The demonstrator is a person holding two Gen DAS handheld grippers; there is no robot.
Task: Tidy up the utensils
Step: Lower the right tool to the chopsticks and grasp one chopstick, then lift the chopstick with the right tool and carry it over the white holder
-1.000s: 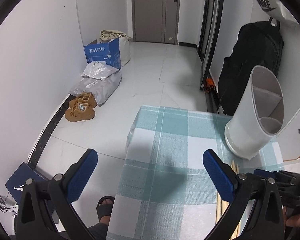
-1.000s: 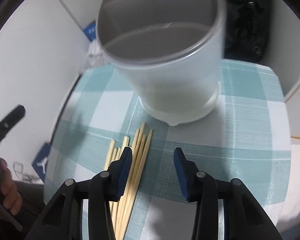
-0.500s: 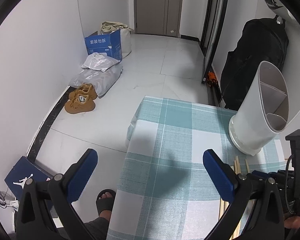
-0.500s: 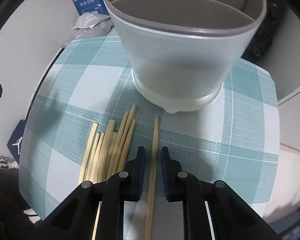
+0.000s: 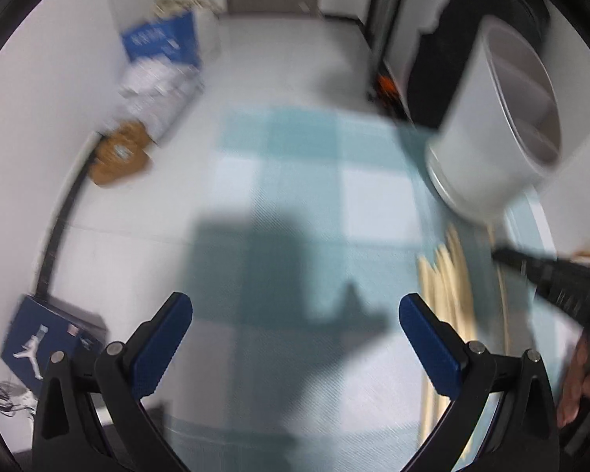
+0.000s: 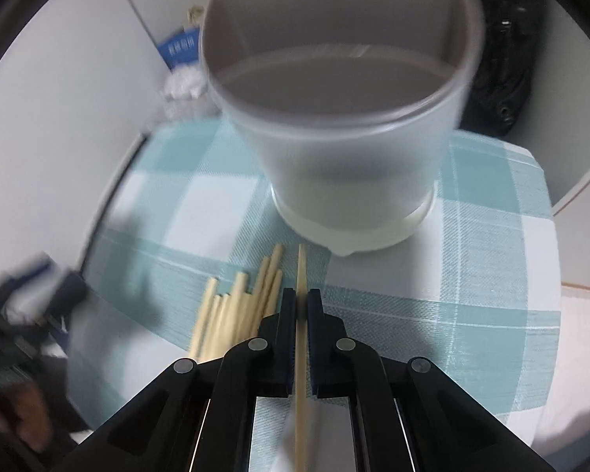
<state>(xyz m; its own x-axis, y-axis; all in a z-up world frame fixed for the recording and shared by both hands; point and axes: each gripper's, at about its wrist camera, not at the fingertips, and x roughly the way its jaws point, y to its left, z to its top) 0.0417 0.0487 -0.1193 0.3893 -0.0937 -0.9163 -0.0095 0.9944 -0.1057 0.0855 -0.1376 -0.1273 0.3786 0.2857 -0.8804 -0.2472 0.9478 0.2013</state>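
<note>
My right gripper [image 6: 302, 302] is shut on a single wooden chopstick [image 6: 301, 271], whose tip points at the foot of the white utensil holder [image 6: 346, 149]. The holder stands upright on the teal checked tablecloth [image 6: 472, 275], divided inside into compartments. Several more chopsticks [image 6: 232, 310] lie in a loose bundle just left of the held one. In the left wrist view my left gripper [image 5: 295, 322] hangs open over bare cloth, with the chopstick bundle [image 5: 448, 275] and the holder [image 5: 491, 137] off to its right. The right gripper's dark body [image 5: 550, 275] shows there beside the bundle.
The table's left edge [image 5: 212, 181] drops to a white tiled floor. On the floor lie brown shoes [image 5: 118, 153], plastic bags, a blue carton [image 5: 157, 43] and a blue shoebox [image 5: 47, 338]. A black bag [image 5: 491, 19] stands behind the holder. A hand [image 5: 582, 377] grips the right tool.
My right gripper closed from open onto one chopstick, separate from the bundle. My left gripper dipped down toward the table, and its view is now blurred.
</note>
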